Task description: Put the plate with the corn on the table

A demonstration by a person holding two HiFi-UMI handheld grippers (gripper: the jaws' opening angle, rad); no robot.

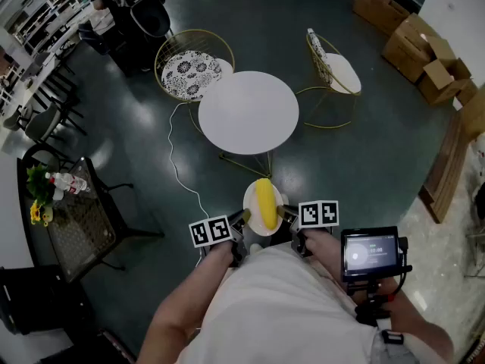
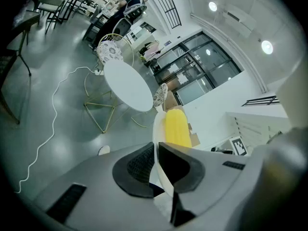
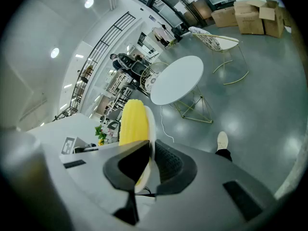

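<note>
A small white plate (image 1: 249, 201) carries a yellow corn cob (image 1: 264, 202) and is held in the air in front of me, short of the round white table (image 1: 248, 112). My left gripper (image 1: 242, 220) is shut on the plate's left rim and my right gripper (image 1: 285, 215) on its right rim. In the left gripper view the plate's edge (image 2: 157, 129) runs between the jaws with the corn (image 2: 176, 127) beside it; the table (image 2: 127, 86) lies ahead. The right gripper view shows the plate's rim (image 3: 151, 131), the corn (image 3: 132, 122) and the table (image 3: 177, 80).
Two gold wire chairs (image 1: 194, 66) (image 1: 332, 73) stand behind the table. A white cable (image 1: 173, 156) trails over the grey floor. A dark side table with flowers (image 1: 70, 207) is at the left, cardboard boxes (image 1: 413, 42) at the far right. A small screen (image 1: 369, 252) is mounted near my right hand.
</note>
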